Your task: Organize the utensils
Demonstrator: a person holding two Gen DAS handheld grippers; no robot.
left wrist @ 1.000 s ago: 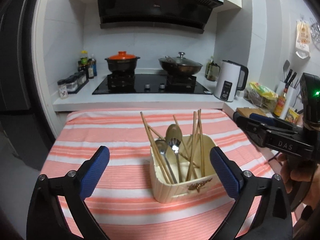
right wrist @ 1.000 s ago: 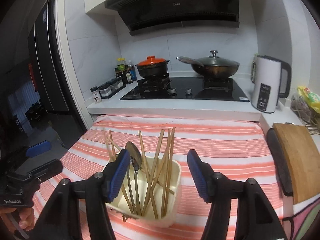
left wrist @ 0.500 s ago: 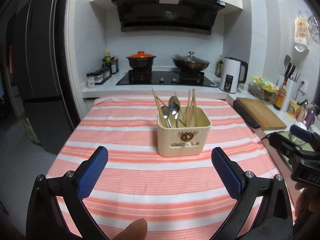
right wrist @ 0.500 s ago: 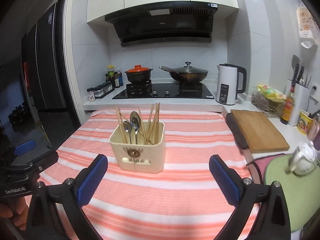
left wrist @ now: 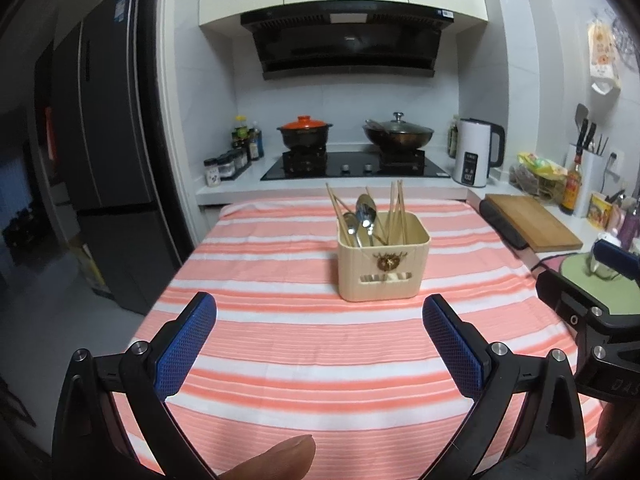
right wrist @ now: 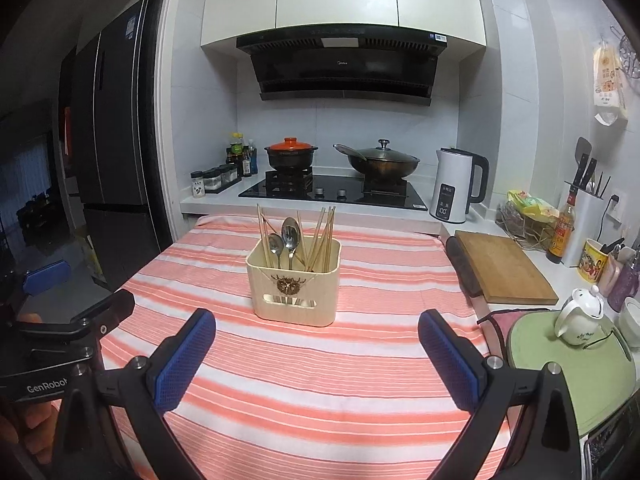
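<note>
Ahead of your left gripper (left wrist: 319, 346) and right gripper (right wrist: 316, 354), cream utensil holder (right wrist: 294, 286) with chopsticks (right wrist: 322, 236), spoons (right wrist: 289, 236), both jaws wide, empty.

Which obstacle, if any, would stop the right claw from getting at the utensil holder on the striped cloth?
Probably none. The right claw is open and empty, and only bare striped cloth lies between it and the holder. The left claw sits well off to the side.
</note>
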